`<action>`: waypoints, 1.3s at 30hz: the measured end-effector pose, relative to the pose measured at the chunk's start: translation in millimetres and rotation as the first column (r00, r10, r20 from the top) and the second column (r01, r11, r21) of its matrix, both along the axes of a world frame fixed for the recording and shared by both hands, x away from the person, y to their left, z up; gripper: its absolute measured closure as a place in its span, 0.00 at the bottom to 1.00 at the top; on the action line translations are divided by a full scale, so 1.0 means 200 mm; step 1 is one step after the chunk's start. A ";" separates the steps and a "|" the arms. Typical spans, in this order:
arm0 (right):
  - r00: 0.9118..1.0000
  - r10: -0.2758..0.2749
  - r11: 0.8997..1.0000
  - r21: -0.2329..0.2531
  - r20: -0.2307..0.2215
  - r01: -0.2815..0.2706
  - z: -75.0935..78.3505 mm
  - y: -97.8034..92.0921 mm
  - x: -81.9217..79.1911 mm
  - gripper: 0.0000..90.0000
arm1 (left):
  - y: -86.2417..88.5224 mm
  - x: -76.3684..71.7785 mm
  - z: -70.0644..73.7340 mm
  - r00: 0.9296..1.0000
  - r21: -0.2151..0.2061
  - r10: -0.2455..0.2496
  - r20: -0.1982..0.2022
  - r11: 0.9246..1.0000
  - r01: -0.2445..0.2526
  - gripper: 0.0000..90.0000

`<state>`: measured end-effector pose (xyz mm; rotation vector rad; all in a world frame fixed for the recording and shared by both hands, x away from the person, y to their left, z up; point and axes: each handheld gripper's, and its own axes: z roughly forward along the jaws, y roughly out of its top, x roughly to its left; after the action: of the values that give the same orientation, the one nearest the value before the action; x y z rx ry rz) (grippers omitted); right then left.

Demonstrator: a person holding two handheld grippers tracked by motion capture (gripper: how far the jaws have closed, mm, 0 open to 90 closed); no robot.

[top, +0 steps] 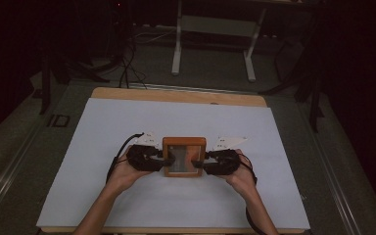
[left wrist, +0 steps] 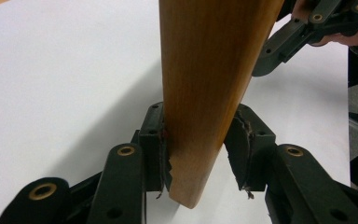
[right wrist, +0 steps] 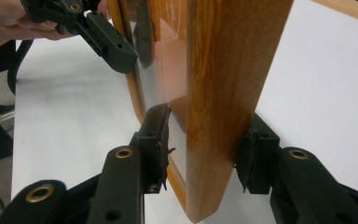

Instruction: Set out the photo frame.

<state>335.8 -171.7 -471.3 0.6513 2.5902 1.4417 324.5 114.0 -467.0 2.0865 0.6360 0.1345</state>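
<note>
A wooden picture frame [top: 184, 142] with a glass pane is held between both grippers over the middle of the white sheet [top: 176, 117]. My left gripper [top: 165, 160] is shut on the frame's left edge, both pads against the wood [left wrist: 205, 84]. My right gripper [top: 199, 164] is shut on the right edge, one pad on the glass side and one on the back of the frame [right wrist: 223, 93]. The left gripper view shows the right gripper [left wrist: 289, 39] at the frame's far side. The right gripper view shows the left gripper [right wrist: 107, 39] there. A shadow lies on the sheet under the frame.
The white sheet covers most of a wooden table [top: 176, 95], with bare sheet all around the frame. Beyond the table, on the dark floor, stand a white desk frame [top: 177, 44] and loose cables [top: 127, 68].
</note>
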 end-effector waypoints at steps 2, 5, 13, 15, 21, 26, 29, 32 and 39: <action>1.000 -0.002 1.000 0.011 -0.012 0.002 -0.01 0.00 0.00 0.66 | 0.00 0.00 0.00 1.000 -0.001 0.002 0.000 1.000 -0.002 0.69; 1.000 -0.005 1.000 0.017 -0.024 0.006 -0.02 0.00 0.01 0.66 | 0.01 0.00 0.00 1.000 -0.005 0.007 -0.002 1.000 -0.007 0.69; 0.999 -0.011 0.999 0.029 -0.049 0.013 -0.05 0.01 0.02 0.65 | 0.03 0.02 -0.03 1.000 -0.025 0.016 -0.022 1.000 -0.016 0.69; 0.999 -0.017 0.999 0.029 -0.051 0.018 -0.06 0.02 0.02 0.66 | 0.03 0.03 -0.04 1.000 -0.033 0.015 -0.027 0.999 -0.016 0.68; 0.998 -0.027 0.999 0.028 -0.063 0.029 -0.07 0.02 0.03 0.66 | 0.05 0.05 -0.07 0.999 -0.052 0.011 -0.044 0.999 -0.014 0.68; 0.997 -0.030 0.999 0.026 -0.064 0.031 -0.08 0.03 0.04 0.66 | 0.04 0.05 -0.08 0.999 -0.049 0.018 -0.037 0.999 -0.020 0.67; 0.997 -0.032 0.999 0.021 -0.067 0.033 -0.08 0.03 0.04 0.66 | 0.04 0.05 -0.09 0.999 -0.047 0.019 -0.040 0.999 -0.021 0.67; 0.997 -0.034 0.999 0.017 -0.071 0.036 -0.10 0.03 0.04 0.67 | 0.04 0.06 -0.11 0.999 -0.051 0.025 -0.045 0.998 -0.028 0.66; 0.996 -0.042 0.999 0.027 -0.083 0.044 -0.11 0.02 0.06 0.66 | 0.02 0.07 -0.12 0.998 -0.062 0.054 -0.039 0.996 -0.057 0.65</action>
<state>347.5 -168.5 -493.9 0.7814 2.6032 1.4724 337.5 118.7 -490.8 2.0150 0.7121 0.1057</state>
